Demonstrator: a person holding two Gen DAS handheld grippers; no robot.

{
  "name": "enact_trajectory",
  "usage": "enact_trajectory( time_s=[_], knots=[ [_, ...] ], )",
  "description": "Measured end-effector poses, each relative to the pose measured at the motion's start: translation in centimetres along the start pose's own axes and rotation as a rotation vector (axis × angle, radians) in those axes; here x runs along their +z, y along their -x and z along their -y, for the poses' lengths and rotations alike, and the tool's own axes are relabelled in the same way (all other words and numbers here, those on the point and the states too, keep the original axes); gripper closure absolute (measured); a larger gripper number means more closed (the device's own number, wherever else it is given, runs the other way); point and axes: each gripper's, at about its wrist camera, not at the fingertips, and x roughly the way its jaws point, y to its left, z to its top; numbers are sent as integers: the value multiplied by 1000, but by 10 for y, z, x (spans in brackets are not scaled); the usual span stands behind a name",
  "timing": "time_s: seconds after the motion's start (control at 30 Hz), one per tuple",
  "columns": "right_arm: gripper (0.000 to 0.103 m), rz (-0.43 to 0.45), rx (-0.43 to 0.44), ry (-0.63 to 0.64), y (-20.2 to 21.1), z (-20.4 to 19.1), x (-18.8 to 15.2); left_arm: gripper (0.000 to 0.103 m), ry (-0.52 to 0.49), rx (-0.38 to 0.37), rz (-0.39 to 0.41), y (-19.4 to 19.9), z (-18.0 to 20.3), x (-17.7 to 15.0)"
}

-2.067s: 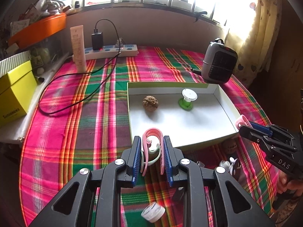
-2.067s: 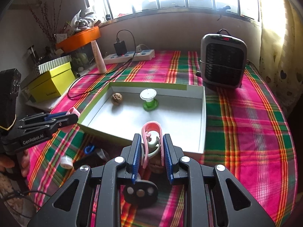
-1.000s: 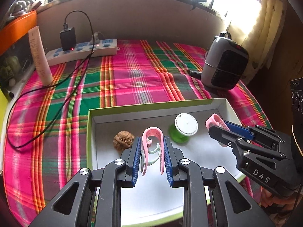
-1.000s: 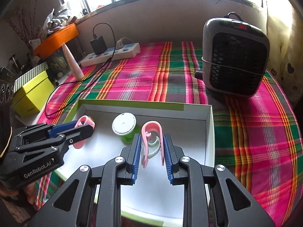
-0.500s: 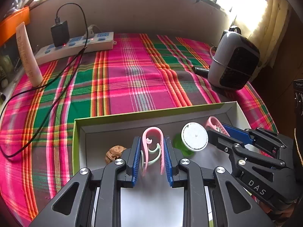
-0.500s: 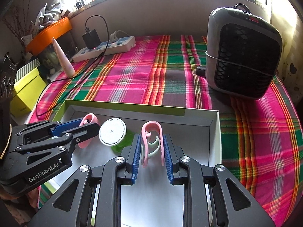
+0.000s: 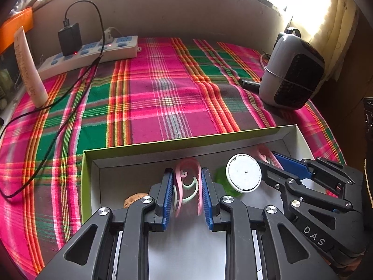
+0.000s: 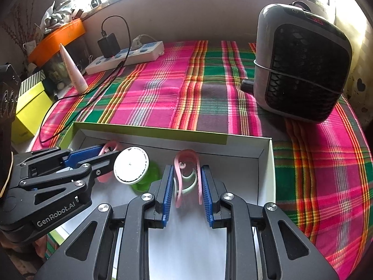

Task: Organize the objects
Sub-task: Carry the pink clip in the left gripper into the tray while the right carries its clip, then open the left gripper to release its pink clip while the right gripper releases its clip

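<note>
A white box with a green rim (image 7: 186, 141) (image 8: 163, 131) lies on the plaid cloth. My left gripper (image 7: 187, 171) hangs over its inside, shut on a pink clip (image 7: 186, 165) with a pale green inner hook. My right gripper (image 8: 185, 168) is shut on a matching pink clip (image 8: 186, 156) near the box's right wall. In the box stand a spool with a white top and green base (image 7: 243, 176) (image 8: 131, 165) and a walnut (image 7: 136, 199), half hidden behind my left finger. Each view shows the other gripper beside the spool: the right gripper (image 7: 268, 161) and the left gripper (image 8: 109, 152).
A grey heater (image 8: 300, 70) stands at the back right. At the back left lie a power strip (image 7: 93, 51) with a black charger and trailing cable, and a pale tube (image 7: 28, 70). A yellow box (image 8: 30, 112) and orange tray (image 8: 58, 39) sit beyond the table's left edge.
Both grippers have come from the box's near edge to over its inside, still gripping their clips. In the left wrist view the walnut has slipped partly behind my finger.
</note>
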Motion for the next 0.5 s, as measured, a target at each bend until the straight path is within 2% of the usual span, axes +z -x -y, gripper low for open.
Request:
enact_trajectory(
  time_s=[0.5],
  knots=[
    [78,-2,1,-6,-2,-1,0,81,-6,10,0,-1,0,1]
  ],
)
